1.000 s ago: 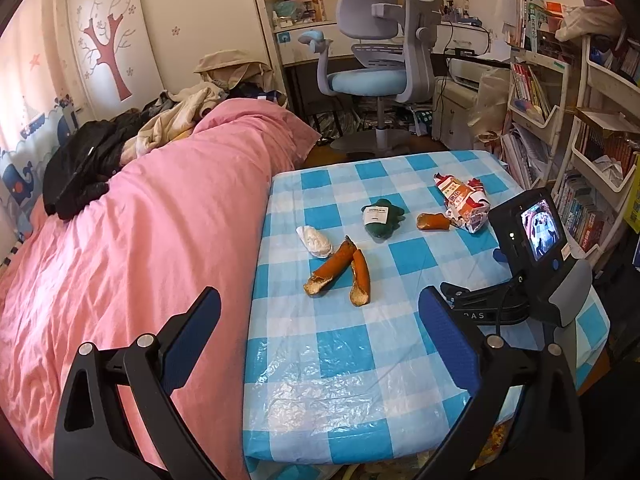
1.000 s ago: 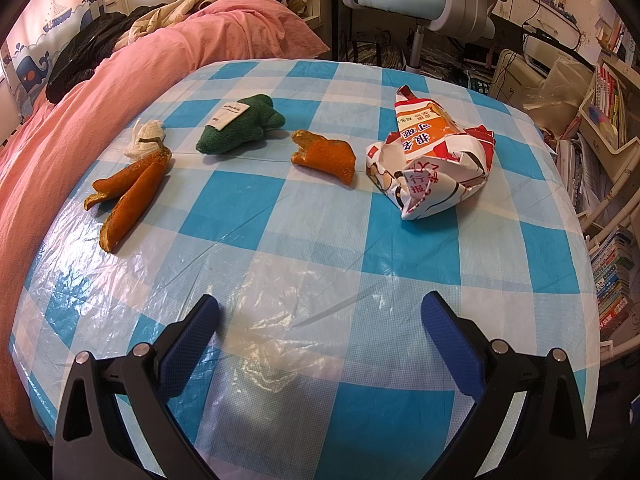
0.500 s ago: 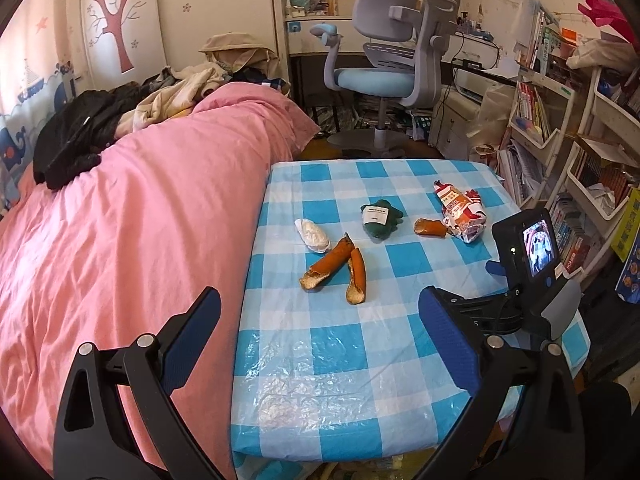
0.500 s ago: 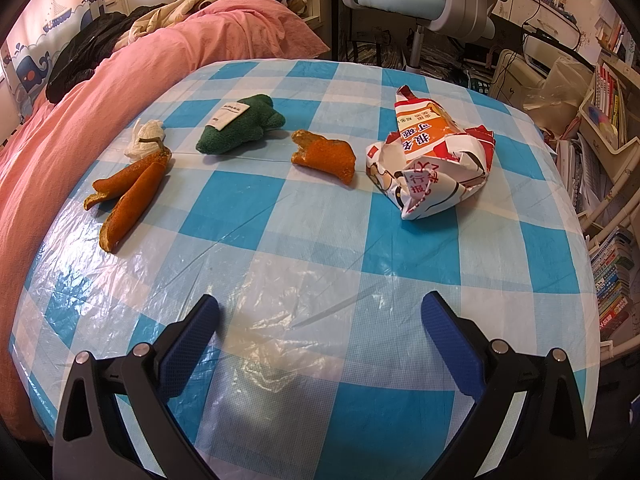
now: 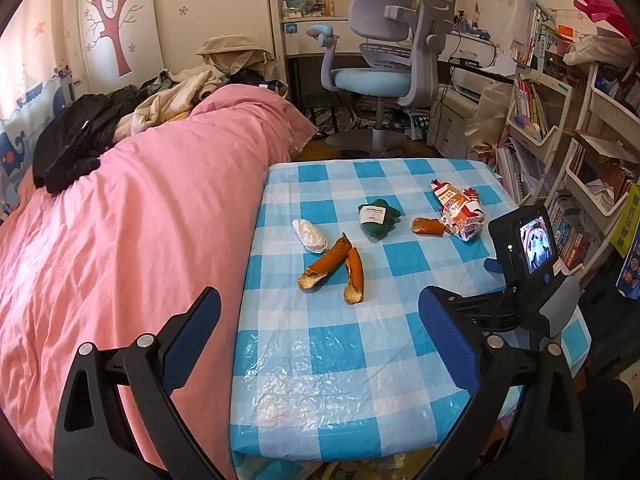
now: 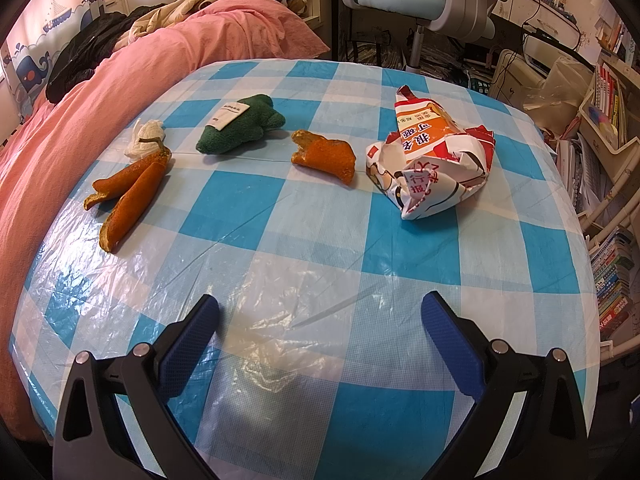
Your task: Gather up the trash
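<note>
Trash lies on a blue-and-white checked table (image 5: pixel 348 364) (image 6: pixel 332 280): two long orange peels (image 5: pixel 334 266) (image 6: pixel 130 192), a smaller peel (image 5: pixel 427 226) (image 6: pixel 326 154), a crumpled white tissue (image 5: pixel 309 235) (image 6: pixel 146 138), a green cloth with a white label (image 5: pixel 376 216) (image 6: pixel 240 124) and a crushed red-and-white wrapper (image 5: pixel 458 208) (image 6: pixel 434 160). My left gripper (image 5: pixel 320 336) is open above the table's near left edge. My right gripper (image 6: pixel 320 332) is open low over the near side of the table; in the left wrist view its body with a small screen (image 5: pixel 532 248) shows at the right.
A bed with a pink cover (image 5: pixel 132 220) touches the table's left side, with clothes heaped at its far end. A grey office chair (image 5: pixel 384 64) stands behind the table. Shelves full of books (image 5: pixel 592 168) line the right side.
The left gripper has drawn back and up from the table, so the trash looks smaller and more of the bed shows. The right gripper has not moved.
</note>
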The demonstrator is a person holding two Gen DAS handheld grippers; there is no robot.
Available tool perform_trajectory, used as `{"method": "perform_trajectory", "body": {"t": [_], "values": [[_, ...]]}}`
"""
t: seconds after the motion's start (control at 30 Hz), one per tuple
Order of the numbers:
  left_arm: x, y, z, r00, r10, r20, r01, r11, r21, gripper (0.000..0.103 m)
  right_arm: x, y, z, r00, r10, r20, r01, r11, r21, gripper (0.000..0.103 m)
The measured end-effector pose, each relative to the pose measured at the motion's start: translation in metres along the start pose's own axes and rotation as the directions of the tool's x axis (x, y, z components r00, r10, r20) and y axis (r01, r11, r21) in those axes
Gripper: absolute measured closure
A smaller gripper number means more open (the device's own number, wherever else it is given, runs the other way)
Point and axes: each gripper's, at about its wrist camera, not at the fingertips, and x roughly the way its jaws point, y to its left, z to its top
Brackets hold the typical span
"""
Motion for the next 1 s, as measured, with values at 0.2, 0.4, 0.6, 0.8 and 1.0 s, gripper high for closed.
{"method": "perform_trajectory", "body": {"t": [0.2, 0.4, 0.6, 0.8, 1.0], "values": [[0.000, 0.000, 0.000, 1.000, 0.004, 0.001, -0.004, 1.000, 0.003, 0.007, 0.000, 0.000, 0.000, 1.000, 0.000, 0.000, 0.000, 1.000, 0.000, 0.006], [-0.002, -0.012, 0.001, 1.000, 0.026, 0.012, -0.027, 0.999, 0.043, 0.007, 0.000, 0.000, 0.000, 1.000, 0.000, 0.000, 0.000, 1.000, 0.000, 0.006], [0.000, -0.030, -0.002, 0.999, 0.047, 0.013, -0.048, 0.995, 0.091, 0.007, 0.000, 0.000, 0.000, 1.000, 0.001, 0.000, -0.001, 1.000, 0.000, 0.006], [0.000, -0.038, -0.005, 0.998, 0.056, 0.014, -0.058, 0.989, 0.135, 0.007, 0.000, 0.000, 0.000, 1.000, 0.001, 0.000, -0.001, 1.000, 0.000, 0.006], [0.001, -0.032, -0.004, 0.999, 0.049, 0.008, -0.050, 0.992, 0.113, 0.007, 0.000, 0.000, 0.000, 1.000, 0.001, 0.000, -0.001, 1.000, 0.000, 0.006]]}}
